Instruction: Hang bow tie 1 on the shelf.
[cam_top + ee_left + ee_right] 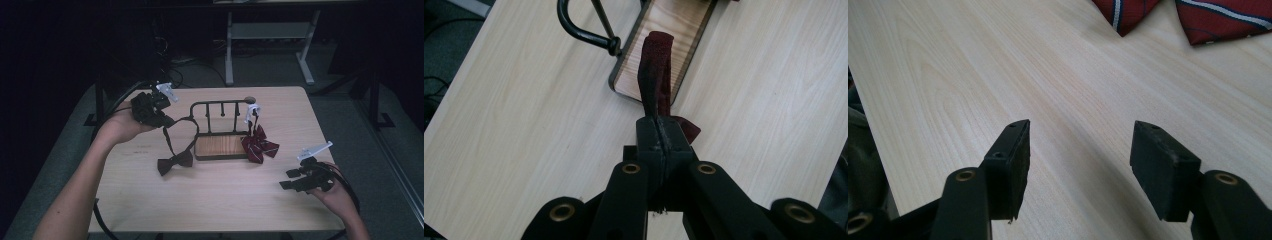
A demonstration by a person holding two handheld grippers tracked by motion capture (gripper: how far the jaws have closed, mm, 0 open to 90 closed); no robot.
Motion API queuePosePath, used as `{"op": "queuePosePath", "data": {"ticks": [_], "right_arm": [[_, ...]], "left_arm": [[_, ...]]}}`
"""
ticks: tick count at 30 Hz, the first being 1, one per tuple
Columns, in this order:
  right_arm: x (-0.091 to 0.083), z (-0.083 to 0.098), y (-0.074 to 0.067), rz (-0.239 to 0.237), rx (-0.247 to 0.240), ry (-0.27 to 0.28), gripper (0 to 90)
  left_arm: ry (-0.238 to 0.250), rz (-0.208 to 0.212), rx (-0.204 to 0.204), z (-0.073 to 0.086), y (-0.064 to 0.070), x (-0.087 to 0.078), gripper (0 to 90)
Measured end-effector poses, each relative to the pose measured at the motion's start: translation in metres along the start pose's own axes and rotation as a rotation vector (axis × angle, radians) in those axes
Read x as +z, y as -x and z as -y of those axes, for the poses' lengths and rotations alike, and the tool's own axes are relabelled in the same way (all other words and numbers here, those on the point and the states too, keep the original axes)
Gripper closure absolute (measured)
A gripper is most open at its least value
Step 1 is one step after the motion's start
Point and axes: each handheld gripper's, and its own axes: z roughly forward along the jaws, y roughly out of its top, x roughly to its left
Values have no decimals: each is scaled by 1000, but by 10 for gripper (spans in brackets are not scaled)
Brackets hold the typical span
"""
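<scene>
Striped red bow tie [259, 145] hangs on the rack [220, 106] already; the left gripper [162, 120] pinches the dark bow tie's strap [655, 75], seemingly bound there next, while the right gripper [290, 184] rests unclenched.

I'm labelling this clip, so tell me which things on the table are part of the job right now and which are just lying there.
In the job:
- left gripper, shut on the dark bow tie's strap
- dark bow tie, hanging from that strap
- black rack with its wooden base

Lying about:
- striped red bow tie, hanging at the rack's end
- right gripper, open over bare table
</scene>
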Motion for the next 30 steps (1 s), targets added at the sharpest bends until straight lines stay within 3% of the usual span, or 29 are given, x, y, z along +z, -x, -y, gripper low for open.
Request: {"op": "queuePosePath", "data": {"ticks": [17, 30], "right_arm": [[-3, 1, 2, -3, 7, 9, 411], [-6, 1, 4, -3, 11, 21, 411]], "left_arm": [[-33, -12, -9, -16, -16, -2, 897], [-50, -6, -53, -22, -32, 4, 897]]}}
